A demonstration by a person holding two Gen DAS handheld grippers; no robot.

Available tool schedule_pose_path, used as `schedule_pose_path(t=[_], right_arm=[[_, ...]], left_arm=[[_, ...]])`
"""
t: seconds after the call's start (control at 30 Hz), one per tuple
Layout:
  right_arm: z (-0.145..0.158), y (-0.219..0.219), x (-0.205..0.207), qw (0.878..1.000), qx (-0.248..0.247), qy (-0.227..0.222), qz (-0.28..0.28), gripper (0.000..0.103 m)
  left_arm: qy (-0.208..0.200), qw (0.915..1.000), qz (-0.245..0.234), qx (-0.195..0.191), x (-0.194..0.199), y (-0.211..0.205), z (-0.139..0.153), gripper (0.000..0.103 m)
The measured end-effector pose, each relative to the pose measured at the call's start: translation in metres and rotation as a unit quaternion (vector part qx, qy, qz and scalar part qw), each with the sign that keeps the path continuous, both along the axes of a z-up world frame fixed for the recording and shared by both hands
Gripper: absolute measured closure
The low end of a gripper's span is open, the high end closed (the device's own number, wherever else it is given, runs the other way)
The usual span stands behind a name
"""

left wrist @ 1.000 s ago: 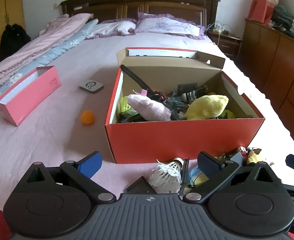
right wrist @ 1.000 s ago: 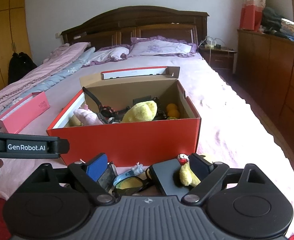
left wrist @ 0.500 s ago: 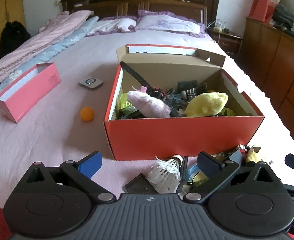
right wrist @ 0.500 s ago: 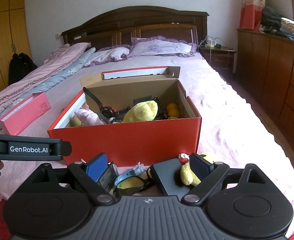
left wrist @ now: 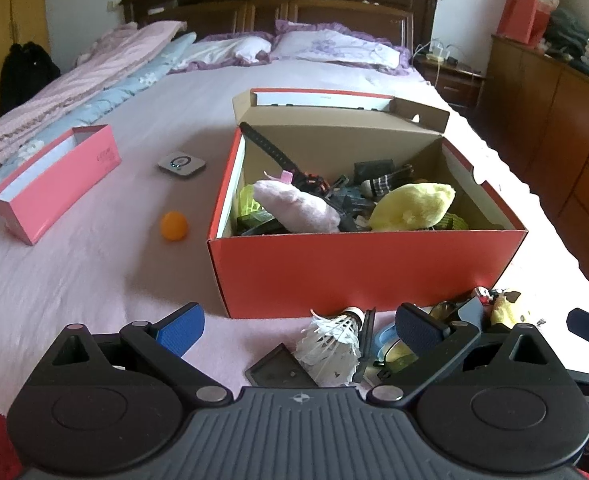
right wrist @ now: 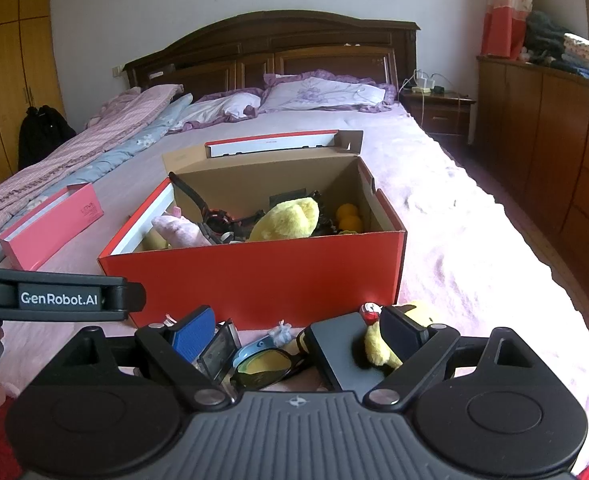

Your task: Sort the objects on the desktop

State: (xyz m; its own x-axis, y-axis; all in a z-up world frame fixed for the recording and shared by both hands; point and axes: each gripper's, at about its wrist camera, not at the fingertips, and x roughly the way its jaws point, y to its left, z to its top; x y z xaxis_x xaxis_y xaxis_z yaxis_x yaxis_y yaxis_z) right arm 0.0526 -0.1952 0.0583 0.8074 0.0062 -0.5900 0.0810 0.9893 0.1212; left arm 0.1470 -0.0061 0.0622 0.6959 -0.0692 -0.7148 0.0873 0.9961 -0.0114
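Observation:
An open red shoebox [left wrist: 366,268] [right wrist: 262,280] sits on the bed, holding a pink plush [left wrist: 294,208], a yellow plush [left wrist: 414,206], a black strap and other items. In front of it lies a pile: a white shuttlecock [left wrist: 330,340], a small black tile [left wrist: 278,370], sunglasses [right wrist: 266,364], a black flat box [right wrist: 338,352] and a small yellow plush toy [right wrist: 378,348]. My left gripper [left wrist: 300,326] is open and empty over the shuttlecock. My right gripper [right wrist: 300,328] is open and empty over the sunglasses and black box.
A pink box [left wrist: 54,184] lies at the left, with an orange ball [left wrist: 173,225] and a small grey device [left wrist: 181,165] between it and the shoebox. Pillows and a wooden headboard are at the back. Wooden drawers [right wrist: 554,152] stand beyond the bed's right edge.
Both views have shifted only slightly. The left view has tilted a little down. Nothing was taken hold of or let go.

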Motion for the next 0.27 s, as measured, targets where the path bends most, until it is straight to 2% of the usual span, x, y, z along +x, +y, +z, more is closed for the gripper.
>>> schedule_pose_path(t=[0.27], right_arm=[[-0.0003, 0.0001, -0.0003, 1.0, 0.001, 0.0, 0.0, 0.012]], left_arm=[[-0.002, 1.0, -0.003, 0.004, -0.0018, -0.0027, 0.0002, 0.0]])
